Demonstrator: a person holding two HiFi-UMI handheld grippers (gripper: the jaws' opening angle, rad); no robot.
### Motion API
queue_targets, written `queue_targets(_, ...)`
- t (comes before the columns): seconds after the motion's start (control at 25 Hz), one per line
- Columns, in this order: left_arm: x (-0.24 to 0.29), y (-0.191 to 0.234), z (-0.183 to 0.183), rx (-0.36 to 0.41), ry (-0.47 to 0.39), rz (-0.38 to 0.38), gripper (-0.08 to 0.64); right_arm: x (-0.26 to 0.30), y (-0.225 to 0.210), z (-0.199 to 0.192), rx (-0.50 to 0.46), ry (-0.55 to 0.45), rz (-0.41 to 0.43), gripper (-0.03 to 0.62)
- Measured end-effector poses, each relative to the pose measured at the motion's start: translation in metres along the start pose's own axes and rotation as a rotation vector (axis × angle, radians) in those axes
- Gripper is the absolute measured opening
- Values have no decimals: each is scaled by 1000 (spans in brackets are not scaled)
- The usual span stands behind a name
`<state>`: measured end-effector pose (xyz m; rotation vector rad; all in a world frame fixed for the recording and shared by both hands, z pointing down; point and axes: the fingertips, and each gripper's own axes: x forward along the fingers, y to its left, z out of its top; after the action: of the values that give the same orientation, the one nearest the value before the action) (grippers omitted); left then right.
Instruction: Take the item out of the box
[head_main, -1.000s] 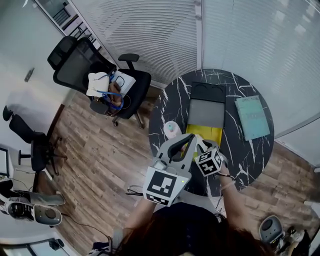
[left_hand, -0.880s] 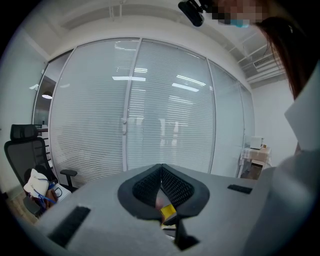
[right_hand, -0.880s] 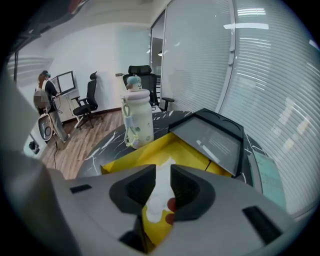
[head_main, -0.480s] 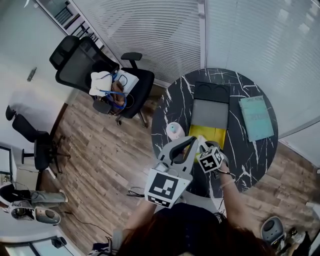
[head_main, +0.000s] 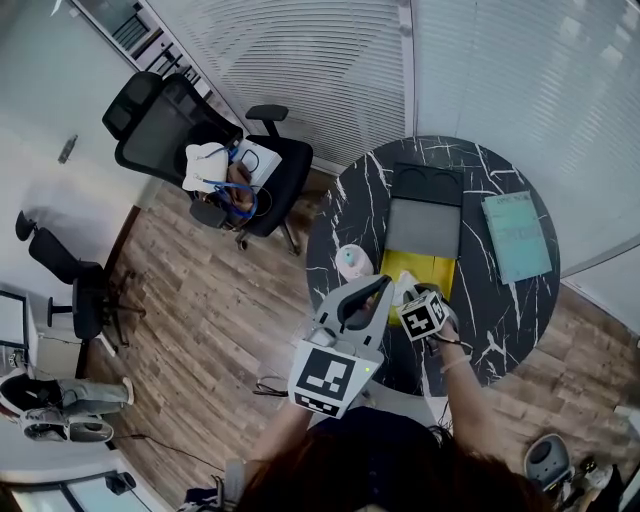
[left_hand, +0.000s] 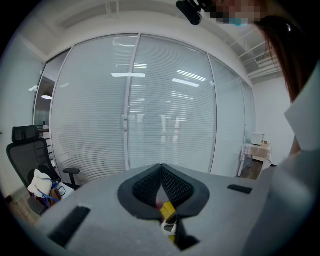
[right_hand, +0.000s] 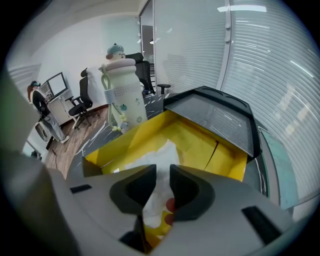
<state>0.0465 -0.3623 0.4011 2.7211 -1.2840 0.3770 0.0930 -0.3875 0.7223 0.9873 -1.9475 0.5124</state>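
Ok, table: round black marble-pattern table (head_main: 360, 200), right of centre in the head view, on a wood plank floor (head_main: 200, 330).
Box: open cardboard box with a yellow lining (head_main: 420, 268) at the near side of the table. Its dark grey lid (head_main: 425, 225) is flipped back toward the top of the frame.
Item: white crumpled paper-like item (right_hand: 160, 155) lying inside the box on the yellow lining. It is clear only in the right gripper view; in the head view the grippers cover most of it.
Right gripper: right gripper (right_hand: 161, 175) has its jaws pulled in to a narrow gap with the white item filling it, so it is clamped on the item. In the head view it (head_main: 412, 295) sits over the near edge of the box, and the jaw state is not readable there.
Left gripper: left gripper (left_hand: 161, 167) has its pad tips touching and nothing between them, clenched on air. A sliver of yellow shows below the pads. In the head view it (head_main: 385, 285) hangs just left of the box.
Bottle: pale plastic bottle with a cap (head_main: 352, 262) stands upright on the table at the box's left. The right gripper view shows it (right_hand: 122, 92) tall in the upper left.
Book: teal flat book (head_main: 516, 235) on the table right of the lid, apart from it.
Chair: black mesh office chair (head_main: 200, 150) in the upper left of the head view, also at the left edge of the left gripper view (left_hand: 25, 150).
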Motion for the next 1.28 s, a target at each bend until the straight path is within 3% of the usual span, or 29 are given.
queue_targets(0.4,-15,-1,-1,8,-2,17,26,0,3,5,9,2,-9,34)
queue_targets(1.28,-62,-22,3,24,-62,-20,26,-58,10,14,61,-137,-144,25)
